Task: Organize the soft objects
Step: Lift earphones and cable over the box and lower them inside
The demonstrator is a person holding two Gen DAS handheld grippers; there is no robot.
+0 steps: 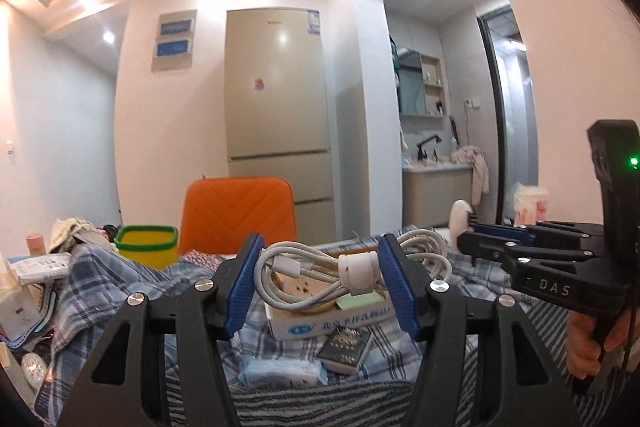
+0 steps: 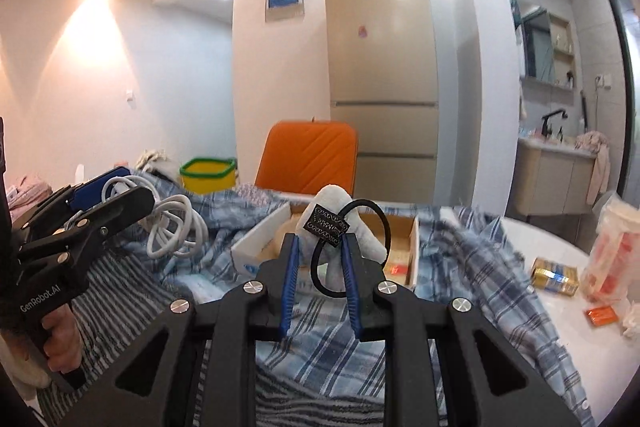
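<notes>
My left gripper (image 1: 320, 279) is shut on a coiled white cable (image 1: 320, 267) bound with a white strap, held above a shallow cardboard box (image 1: 332, 319). The cable also shows in the right wrist view (image 2: 168, 227), hanging from the left gripper (image 2: 108, 195). My right gripper (image 2: 318, 267) is shut on a small white plush (image 2: 340, 223) with a black tag and a black elastic loop, held above the open box (image 2: 400, 239). In the left wrist view the right gripper (image 1: 472, 241) reaches in from the right with the plush (image 1: 460, 215) at its tips.
A blue plaid cloth (image 2: 472, 287) and a striped cloth (image 1: 320, 399) cover the surface. A yellow bin with a green rim (image 1: 146, 243), an orange chair back (image 1: 240, 215), a tissue pack (image 1: 280, 371), a dark booklet (image 1: 346, 347) and small packets (image 2: 556, 275) lie around.
</notes>
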